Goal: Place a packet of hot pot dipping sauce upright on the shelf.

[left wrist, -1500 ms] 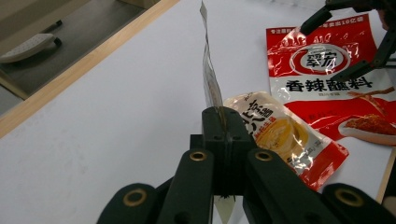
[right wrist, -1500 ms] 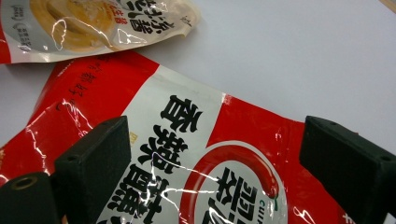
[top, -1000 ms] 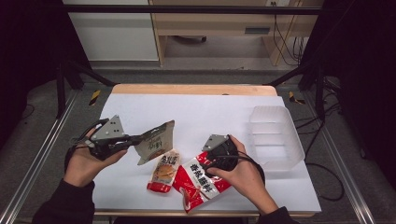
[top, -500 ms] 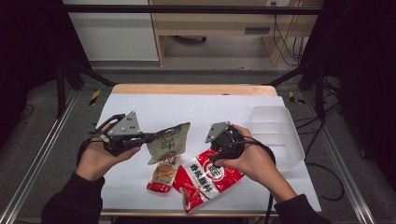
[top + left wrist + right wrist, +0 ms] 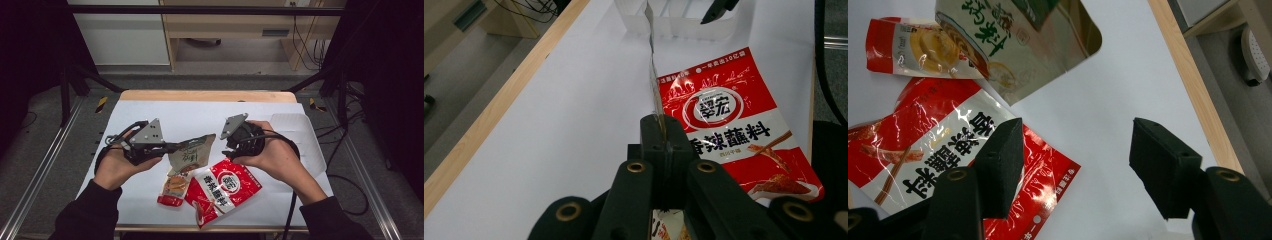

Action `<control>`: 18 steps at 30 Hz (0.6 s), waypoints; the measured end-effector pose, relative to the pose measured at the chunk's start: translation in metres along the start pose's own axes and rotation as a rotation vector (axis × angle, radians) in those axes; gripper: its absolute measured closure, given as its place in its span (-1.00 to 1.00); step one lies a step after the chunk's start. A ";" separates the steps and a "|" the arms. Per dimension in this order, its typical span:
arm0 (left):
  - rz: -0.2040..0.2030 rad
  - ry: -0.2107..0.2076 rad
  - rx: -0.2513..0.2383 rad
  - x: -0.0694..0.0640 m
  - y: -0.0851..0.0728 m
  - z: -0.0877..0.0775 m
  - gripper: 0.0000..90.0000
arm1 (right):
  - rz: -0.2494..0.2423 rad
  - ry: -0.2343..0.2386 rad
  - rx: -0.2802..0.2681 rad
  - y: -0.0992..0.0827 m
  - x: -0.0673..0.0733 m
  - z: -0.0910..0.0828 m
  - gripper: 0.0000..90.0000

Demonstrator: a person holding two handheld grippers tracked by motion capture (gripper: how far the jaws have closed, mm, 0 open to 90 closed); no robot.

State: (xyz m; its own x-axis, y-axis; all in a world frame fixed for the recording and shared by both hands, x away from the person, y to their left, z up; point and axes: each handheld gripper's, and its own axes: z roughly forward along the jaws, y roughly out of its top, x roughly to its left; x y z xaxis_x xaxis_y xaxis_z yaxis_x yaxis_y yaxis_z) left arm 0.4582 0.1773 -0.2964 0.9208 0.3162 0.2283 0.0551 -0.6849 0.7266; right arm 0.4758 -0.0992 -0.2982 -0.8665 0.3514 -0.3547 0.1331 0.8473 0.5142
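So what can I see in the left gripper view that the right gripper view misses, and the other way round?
Left gripper view: the left gripper shut on the edge of the tan packet, seen edge-on, and the clear plastic container at the table's far end.

Right gripper view: the right gripper, its jaws apart with nothing between them after closing partway, the tan packet's printed face, and a small red-ended snack packet.

Both: the big red sauce packet lying on the white table and the table's wooden edge.
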 end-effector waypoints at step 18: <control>0.042 -0.036 -0.009 -0.011 0.011 0.015 1.00 | -0.085 0.064 -0.009 0.020 0.006 0.015 0.41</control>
State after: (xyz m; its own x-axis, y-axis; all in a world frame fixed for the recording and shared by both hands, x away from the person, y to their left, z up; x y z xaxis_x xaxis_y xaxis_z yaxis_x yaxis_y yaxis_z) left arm 0.4544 0.1569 -0.3006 0.9354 0.2638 0.2353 0.0132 -0.6912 0.7225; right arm 0.4801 -0.0741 -0.3019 -0.9034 0.2521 -0.3470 0.0539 0.8693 0.4912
